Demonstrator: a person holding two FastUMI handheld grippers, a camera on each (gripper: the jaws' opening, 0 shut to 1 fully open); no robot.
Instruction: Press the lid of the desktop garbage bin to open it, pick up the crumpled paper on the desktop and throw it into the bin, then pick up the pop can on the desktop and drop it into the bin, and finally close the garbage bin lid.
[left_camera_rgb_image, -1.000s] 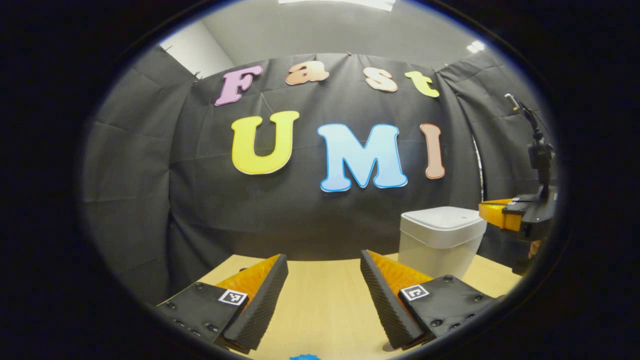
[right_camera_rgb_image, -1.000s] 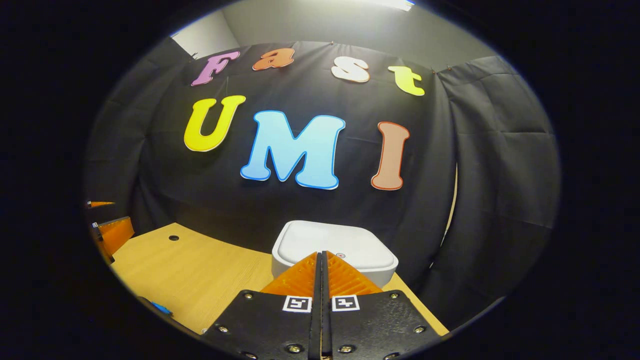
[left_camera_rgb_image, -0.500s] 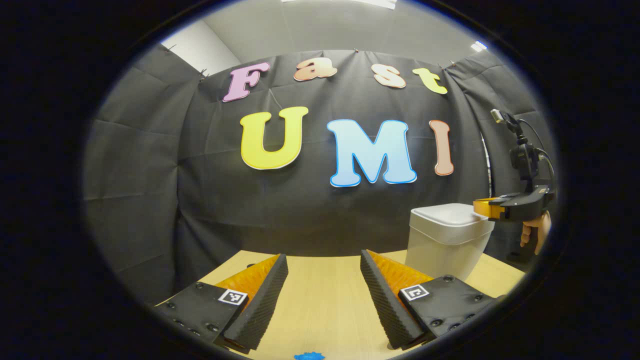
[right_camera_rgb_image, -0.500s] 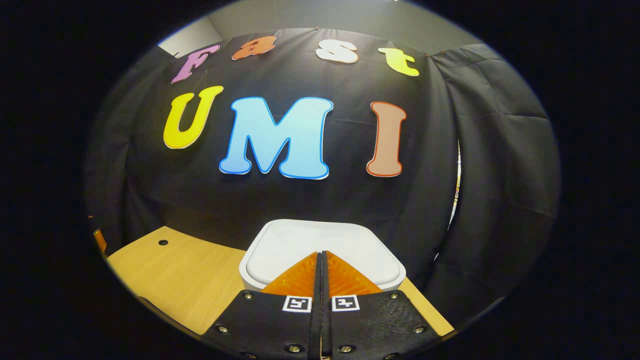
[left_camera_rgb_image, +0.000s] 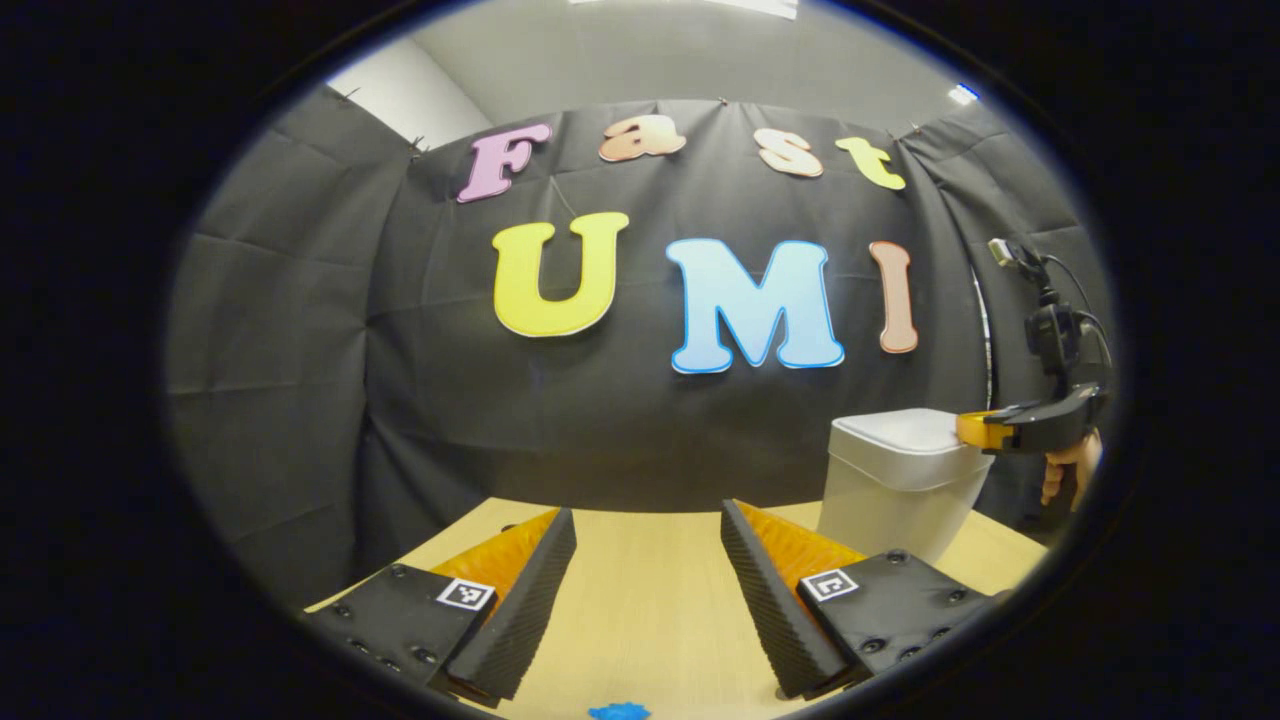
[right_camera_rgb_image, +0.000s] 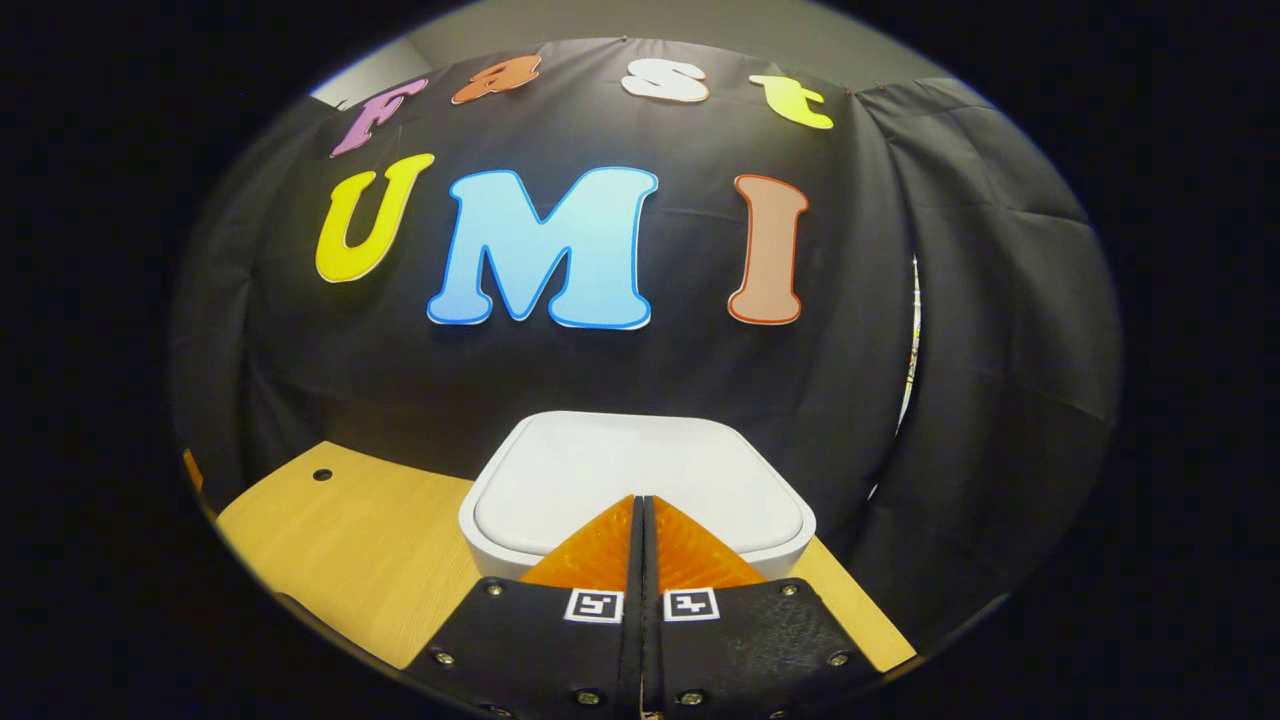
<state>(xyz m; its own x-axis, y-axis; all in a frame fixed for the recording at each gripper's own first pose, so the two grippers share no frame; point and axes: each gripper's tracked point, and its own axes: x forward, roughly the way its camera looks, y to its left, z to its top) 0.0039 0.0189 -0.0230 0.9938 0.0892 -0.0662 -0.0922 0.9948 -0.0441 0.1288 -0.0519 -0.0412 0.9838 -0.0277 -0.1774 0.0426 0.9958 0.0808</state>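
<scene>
The right claw (right_camera_rgb_image: 641, 500) has its two fingers pressed flat together with nothing between them, and its tip sits over the near edge of the bin's lid (right_camera_rgb_image: 640, 475). Compared with a second ago, the lid fills more of the right gripper view and lies lower under the fingertips, so the claw has come forward and down onto it. In the left gripper view that same claw (left_camera_rgb_image: 972, 428) shows at the far right, held by a hand (left_camera_rgb_image: 1070, 470), with its tip right at the lid's top edge; a second ago it hung higher and further out from the bin (left_camera_rgb_image: 900, 485). Whether it is already pushing or only touching I cannot tell, since the lid is still flat and closed. My reading is that the opening press is just beginning, and the first step of the task is not yet done.

The left claw (left_camera_rgb_image: 648, 580) stands wide open and empty, low over the tabletop (left_camera_rgb_image: 650, 620), well apart from the bin. It has barely moved; the view has swung a little so the bin sits slightly further right than before. A small blue scrap of something (left_camera_rgb_image: 618, 712) peeks in at the bottom edge of that view, too cut off to identify. The crumpled paper and the can I cannot place from these views. The tabletop to the left of the bin (right_camera_rgb_image: 350, 530) is bare wood with a small dark hole (right_camera_rgb_image: 321, 475).
</scene>
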